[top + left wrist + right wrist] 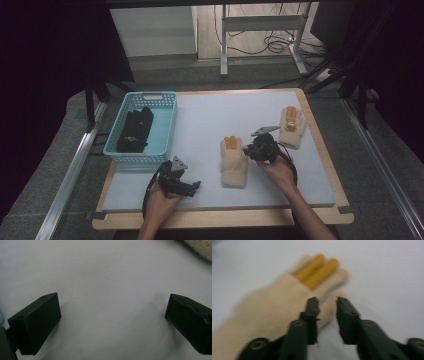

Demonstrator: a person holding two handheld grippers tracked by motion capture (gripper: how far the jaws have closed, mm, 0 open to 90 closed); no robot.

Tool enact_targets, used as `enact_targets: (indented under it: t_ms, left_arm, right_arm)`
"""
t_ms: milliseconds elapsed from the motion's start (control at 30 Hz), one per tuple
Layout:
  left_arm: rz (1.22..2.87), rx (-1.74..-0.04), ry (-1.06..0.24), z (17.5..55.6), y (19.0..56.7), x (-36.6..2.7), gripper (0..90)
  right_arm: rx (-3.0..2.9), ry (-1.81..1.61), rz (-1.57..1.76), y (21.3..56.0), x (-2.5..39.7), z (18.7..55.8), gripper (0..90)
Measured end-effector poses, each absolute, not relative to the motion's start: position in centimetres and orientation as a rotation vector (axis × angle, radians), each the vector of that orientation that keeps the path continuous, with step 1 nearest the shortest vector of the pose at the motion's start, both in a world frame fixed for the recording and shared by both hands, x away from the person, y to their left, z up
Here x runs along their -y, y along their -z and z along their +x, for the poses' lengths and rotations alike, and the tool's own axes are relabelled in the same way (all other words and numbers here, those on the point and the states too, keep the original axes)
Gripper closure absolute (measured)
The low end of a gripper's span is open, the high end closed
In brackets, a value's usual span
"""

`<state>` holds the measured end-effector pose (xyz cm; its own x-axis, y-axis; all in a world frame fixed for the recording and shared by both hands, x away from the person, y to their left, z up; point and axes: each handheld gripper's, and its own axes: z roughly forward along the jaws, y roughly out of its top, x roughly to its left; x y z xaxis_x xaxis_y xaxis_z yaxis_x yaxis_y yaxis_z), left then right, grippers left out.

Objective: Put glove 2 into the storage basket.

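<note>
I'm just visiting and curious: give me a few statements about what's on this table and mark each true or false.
1. Two cream gloves with orange fingers lie on the mat. True: the near glove and the far glove.
2. The blue basket holds nothing. False: black gloves lie in it.
3. The right gripper has its jaws on either side of the near glove's thumb. True, in the right gripper view; a narrow gap remains, so whether they pinch it I cannot tell.
4. The left gripper holds a glove. False: its jaws stand wide apart over bare mat.
5. The far glove sits inside the basket. False: it lies on the mat at the right.
</note>
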<state>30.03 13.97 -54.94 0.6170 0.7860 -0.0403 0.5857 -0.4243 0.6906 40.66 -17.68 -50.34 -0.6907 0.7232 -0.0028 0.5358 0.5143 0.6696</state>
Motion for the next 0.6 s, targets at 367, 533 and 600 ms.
enact_targets:
  t_ms: [367, 533, 600]
  left_arm:
    - [2.160, -1.073, -0.379, 30.0, 54.9, -14.0, 0.5]
    - [2.162, -1.073, -0.379, 30.0, 54.9, -14.0, 0.6]
    - [2.161, -1.073, -0.379, 30.1, 54.9, -14.0, 0.6]
  right_arm:
    - [-2.404, -1.035, 1.092, 49.0, 22.4, 41.9, 54.5]
    - [-2.316, -0.986, 1.154, 48.3, 25.8, 43.8, 51.9]
    - [-2.279, -0.961, 1.170, 48.0, 27.0, 44.5, 50.7]
